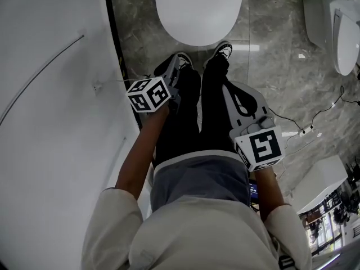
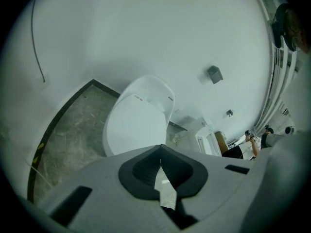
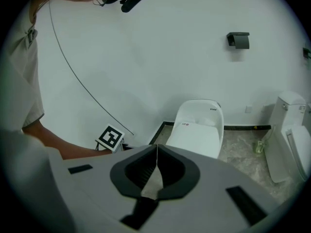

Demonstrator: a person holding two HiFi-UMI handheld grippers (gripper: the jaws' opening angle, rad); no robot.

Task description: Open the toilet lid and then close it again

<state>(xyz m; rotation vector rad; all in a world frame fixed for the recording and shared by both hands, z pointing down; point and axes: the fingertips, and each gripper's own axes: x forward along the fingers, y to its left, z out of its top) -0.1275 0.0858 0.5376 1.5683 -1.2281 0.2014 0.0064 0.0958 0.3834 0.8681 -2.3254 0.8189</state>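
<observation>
Head view shows the toilet lid down at the far edge of the floor, with left gripper and right gripper both shut and empty, so closed tips may slip off its smooth rim.

The head camera is looking steeply down from above the person, taking in the floor and the front of the toilet at the top edge. The left gripper camera is looking along its own jaws, obliquely down at that toilet, close in. The right gripper camera is facing the toilet more squarely, from somewhat farther off. All three views are sharing the toilet and the surrounding floor
</observation>
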